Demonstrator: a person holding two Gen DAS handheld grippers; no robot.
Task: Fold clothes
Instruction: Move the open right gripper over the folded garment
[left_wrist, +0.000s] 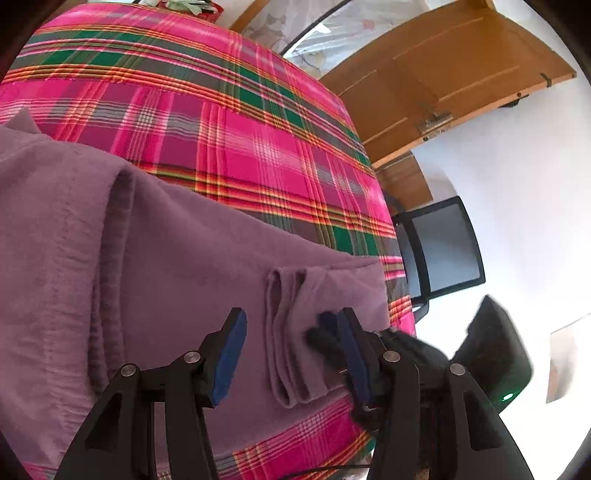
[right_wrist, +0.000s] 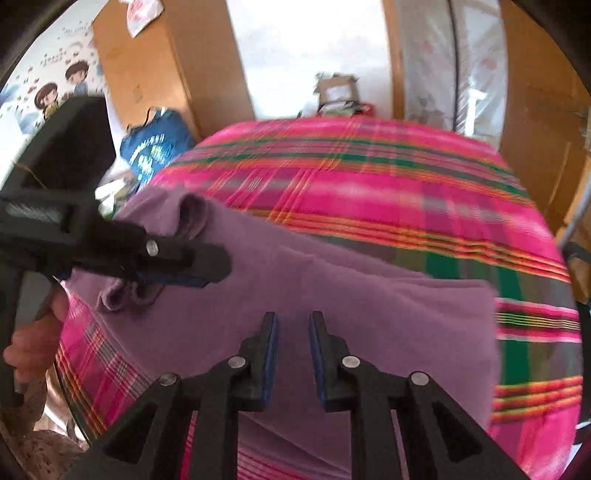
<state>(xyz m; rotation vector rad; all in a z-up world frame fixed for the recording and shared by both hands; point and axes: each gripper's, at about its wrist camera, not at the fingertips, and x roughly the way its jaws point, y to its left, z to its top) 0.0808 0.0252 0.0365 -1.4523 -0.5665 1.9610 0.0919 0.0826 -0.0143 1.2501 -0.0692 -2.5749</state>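
A purple garment lies partly folded on a table under a pink plaid cloth. A bunched sleeve lies near the table's near edge. My left gripper is open with its fingers on either side of the sleeve, just above it. In the right wrist view the garment spreads over the plaid cloth. My right gripper is open, with a narrow gap, and empty above the garment's middle. The left gripper shows there from the side, over the bunched sleeve.
A black chair stands by the table's right side. A wooden door is behind it. A blue bag and a cardboard box sit beyond the table's far edge. A hand holds the left gripper's handle.
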